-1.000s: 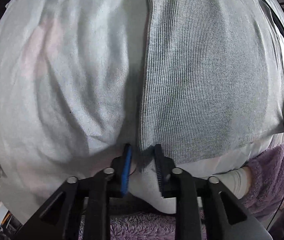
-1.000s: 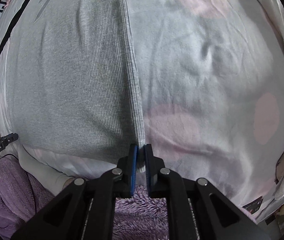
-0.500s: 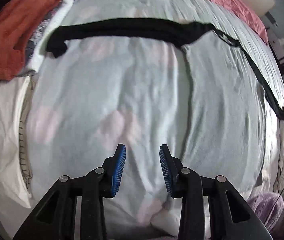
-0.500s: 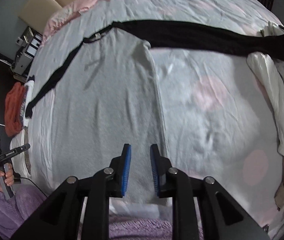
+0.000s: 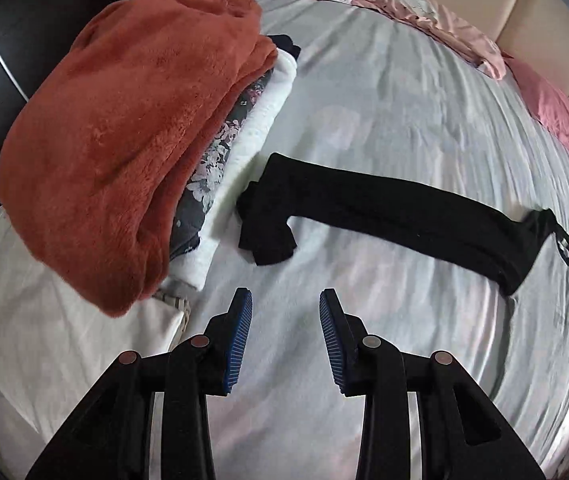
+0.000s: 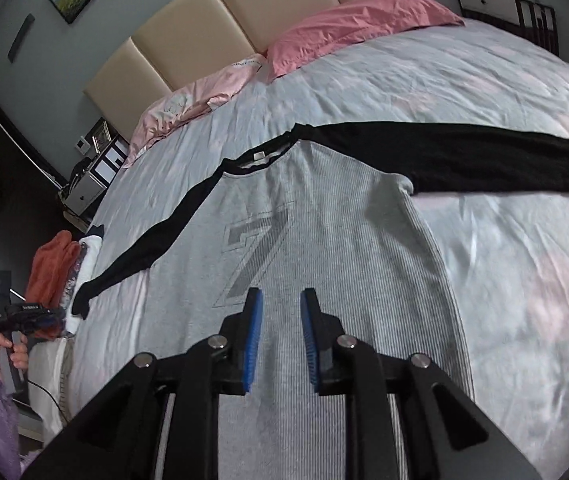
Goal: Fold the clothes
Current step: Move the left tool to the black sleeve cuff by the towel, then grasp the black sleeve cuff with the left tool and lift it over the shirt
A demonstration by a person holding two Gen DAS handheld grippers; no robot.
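A grey ribbed shirt with a "7" on it and black sleeves lies spread flat on the bed. Its right sleeve stretches out to the right; its left sleeve runs down to the left. In the left wrist view that left sleeve lies straight across the sheet, cuff folded near the pile. My left gripper is open and empty above the sheet, short of the sleeve cuff. My right gripper is open and empty above the shirt's lower body.
A pile of folded clothes topped by a rust fleece sits on the bed's left side, also seen in the right wrist view. Pink pillows and a beige headboard are at the far end. The bed sheet is pale.
Both grippers let go of the shirt's hem, opened and lifted back. The left one swung left toward the sleeve cuff and pile; the right one now looks over the whole shirt.
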